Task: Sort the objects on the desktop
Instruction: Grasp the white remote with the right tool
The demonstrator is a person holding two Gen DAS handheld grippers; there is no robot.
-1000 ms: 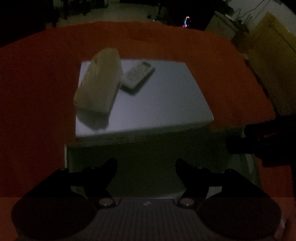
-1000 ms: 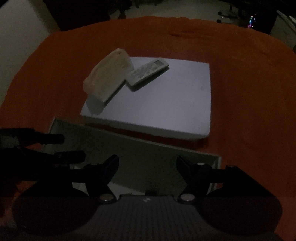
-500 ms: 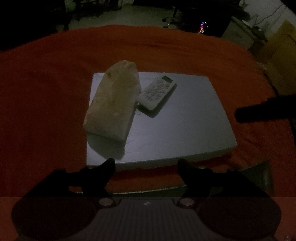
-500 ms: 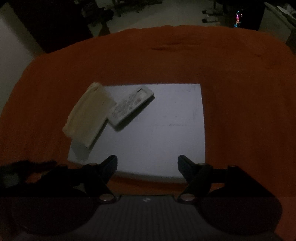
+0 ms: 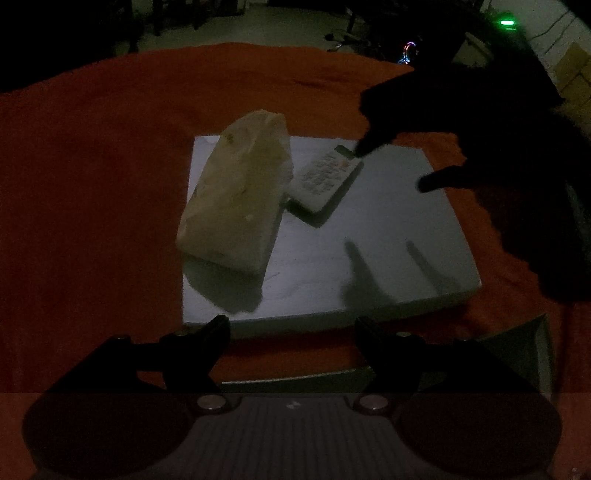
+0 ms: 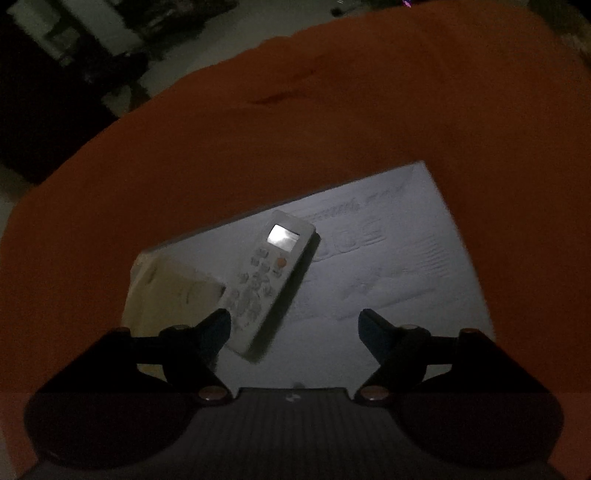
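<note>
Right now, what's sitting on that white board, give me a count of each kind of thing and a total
Remote control: 1
Pale tissue pack: 1
Total: 2, both on the white board, with the remote's near end beside the pack.

Dim room, pale floor (image 5: 258,26) beyond the orange tablecloth (image 5: 92,184).
</note>
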